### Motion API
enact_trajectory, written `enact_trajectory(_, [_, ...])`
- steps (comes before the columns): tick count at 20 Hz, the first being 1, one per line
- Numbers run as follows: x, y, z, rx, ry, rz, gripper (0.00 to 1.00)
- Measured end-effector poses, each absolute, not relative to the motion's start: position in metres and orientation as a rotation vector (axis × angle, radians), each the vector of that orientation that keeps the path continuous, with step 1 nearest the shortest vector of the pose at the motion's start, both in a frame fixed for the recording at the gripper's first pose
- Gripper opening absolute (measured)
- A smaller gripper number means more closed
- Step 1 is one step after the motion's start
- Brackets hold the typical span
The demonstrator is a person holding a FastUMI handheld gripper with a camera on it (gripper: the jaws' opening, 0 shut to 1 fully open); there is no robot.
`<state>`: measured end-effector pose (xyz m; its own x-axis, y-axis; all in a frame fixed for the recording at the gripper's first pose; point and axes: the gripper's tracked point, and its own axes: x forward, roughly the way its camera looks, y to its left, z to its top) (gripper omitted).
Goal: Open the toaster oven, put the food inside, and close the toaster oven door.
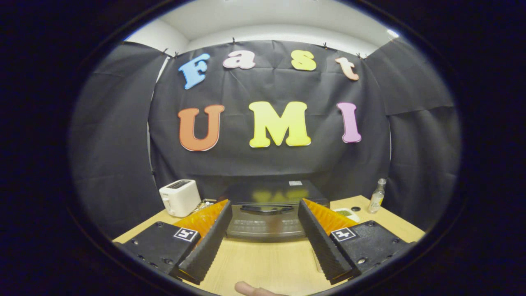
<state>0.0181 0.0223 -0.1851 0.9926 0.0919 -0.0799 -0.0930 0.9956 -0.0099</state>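
Note:
A black toaster oven (267,205) stands on the wooden table (263,263) straight ahead, beyond the fingertips. Its glass door (265,224) is closed, with the handle (267,209) across the top of the door. My gripper (265,216) is open, its two fingers spread wide on either side of the oven's front, nothing between them. A small white dish with green food (346,213) peeks out behind the right finger, beside the oven.
A white pop-up toaster (179,197) sits left of the oven. A small clear bottle (377,196) stands at the right rear of the table, a dark cap (356,209) near it. A fingertip of a person's hand (250,289) shows at the near table edge.

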Motion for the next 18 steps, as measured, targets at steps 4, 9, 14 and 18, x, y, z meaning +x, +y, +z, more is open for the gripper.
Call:
enact_trajectory(4, [-0.036,-0.001,-0.151,0.002,0.024,0.09,1.0])
enact_trajectory(9, [-0.09,-0.022,-0.111,-0.002,-0.036,0.092,1.0])
enact_trajectory(14, [-0.128,-0.033,-0.08,-0.062,-0.115,0.109,1.0])
enact_trajectory(18, [-0.146,-0.036,-0.078,-0.066,-0.112,0.129,1.0])
